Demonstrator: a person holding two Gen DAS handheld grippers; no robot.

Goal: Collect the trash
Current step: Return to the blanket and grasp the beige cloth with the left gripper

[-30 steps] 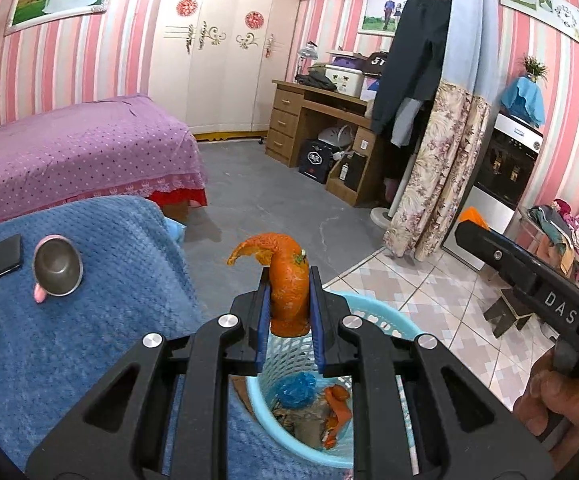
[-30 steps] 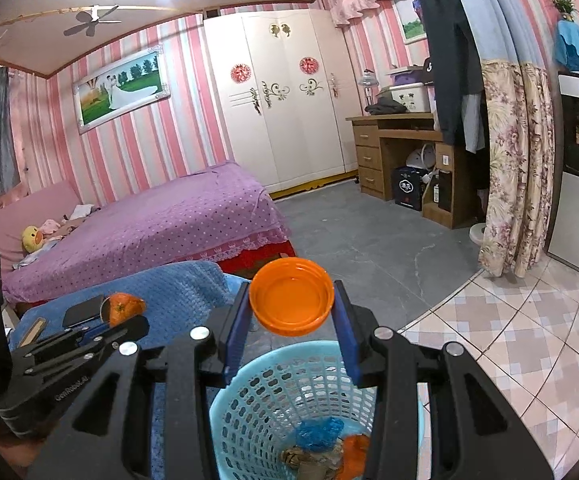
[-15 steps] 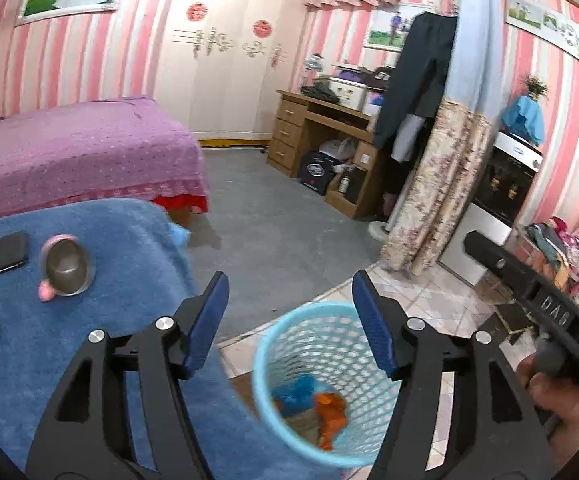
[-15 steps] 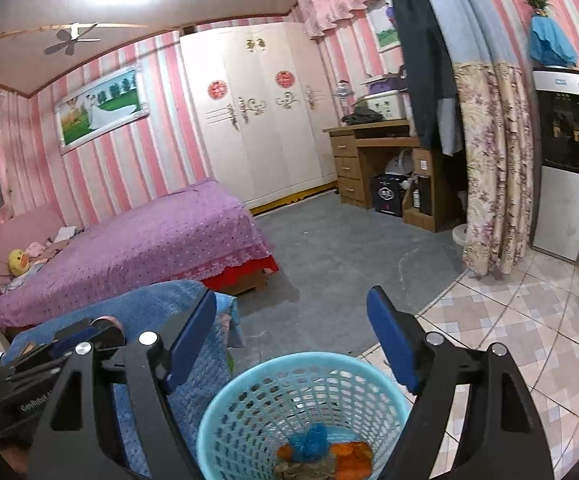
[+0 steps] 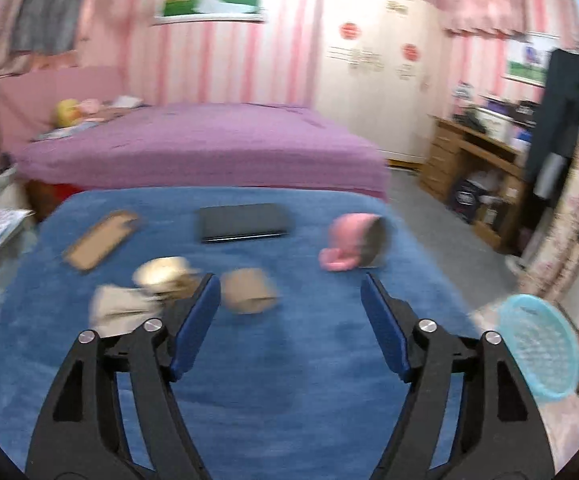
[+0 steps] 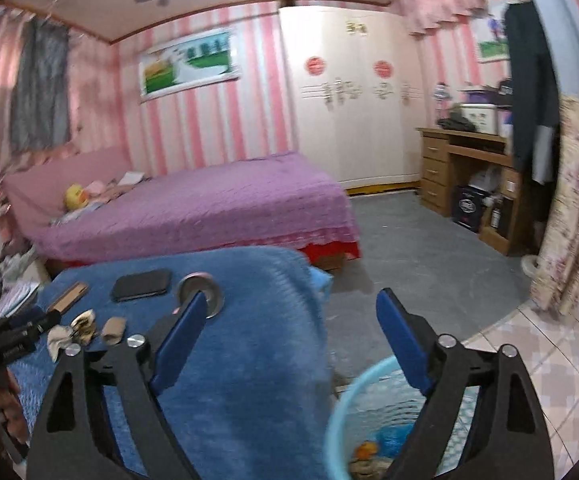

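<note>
Both my tongs, left (image 5: 289,296) and right (image 6: 289,312), now empty, open; peel and lid dropped in basket (image 6: 345,412). Left swung back: cardboard roll (image 5: 249,290) at 11 o'clock next.

Fuzzy blue cloth (image 5: 289,380); on it a brown cardboard tube (image 5: 249,290), crumpled paper (image 5: 129,304), shiny metal bowl (image 6: 201,294), matt black phone (image 5: 245,222); beside it a perforated light-blue plastic basket (image 6: 343,432).

A blue blanket covers the tabletop (image 5: 297,364). On it lie a black phone (image 5: 244,222), cardboard tube (image 5: 249,290), flat cardboard strip (image 5: 99,239), crumpled paper (image 5: 129,300) and a tipped metal bowl (image 5: 371,242). The blue basket (image 6: 373,420) stands on the floor (image 6: 429,256).
</note>
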